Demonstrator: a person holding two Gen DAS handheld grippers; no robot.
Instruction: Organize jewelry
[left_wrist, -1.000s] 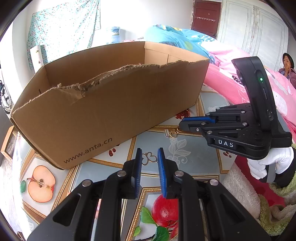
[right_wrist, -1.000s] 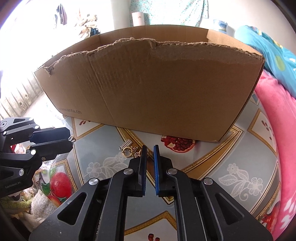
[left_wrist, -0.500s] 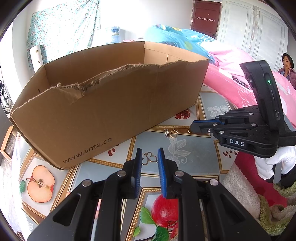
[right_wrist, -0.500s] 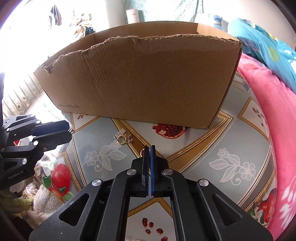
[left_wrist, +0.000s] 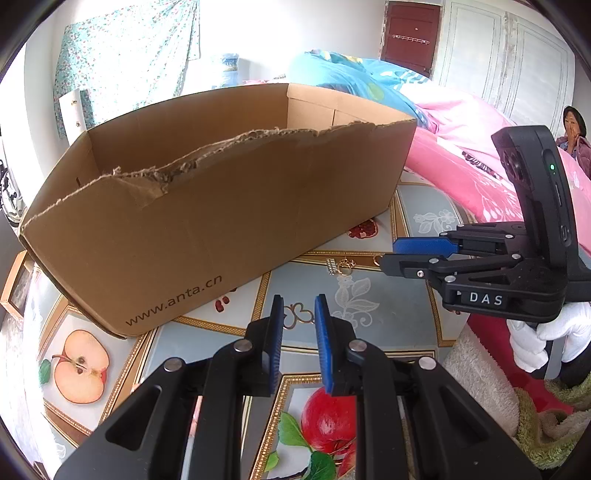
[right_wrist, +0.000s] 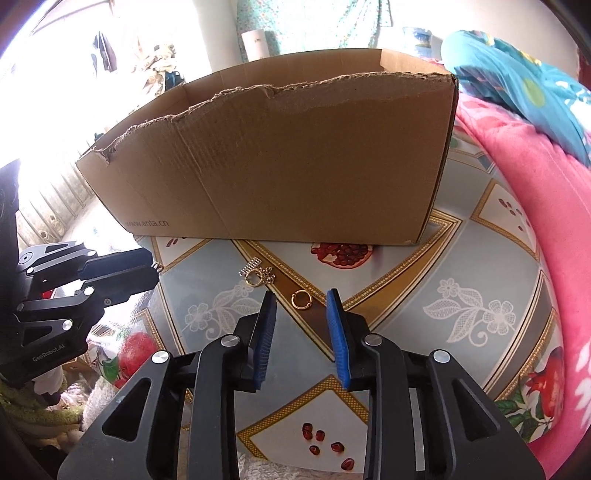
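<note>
Left wrist view: our left gripper (left_wrist: 298, 306) has its jaws a narrow gap apart, nothing between the pads. A small gold heart-shaped piece (left_wrist: 298, 313) lies on the tablecloth (left_wrist: 388, 332) just past the tips; we can't tell whether it's jewelry or print. The earring cluster (left_wrist: 340, 265) sits just off the cardboard box (left_wrist: 221, 214), along the box's front wall toward its right end. Our right gripper (left_wrist: 391, 254) comes in from the right edge, held by a white-gloved hand (left_wrist: 546, 339), tips just beside the cluster. The box interior that shows looks empty, so by our read nothing is sorted yet.

Right wrist view: right jaws have just been opening and now stand moderately apart. The gold ring (right_wrist: 301, 300) lies on the cloth between and just ahead of the pads, not pinched. The cluster (right_wrist: 255, 275) is to its left, near the box's front wall. The left gripper (right_wrist: 155, 266) shows at the left edge.

Only this view shows the ring clearly; only the left view shows the gloved hand and inside the box. Everything still needs moving, we reckon.
</note>
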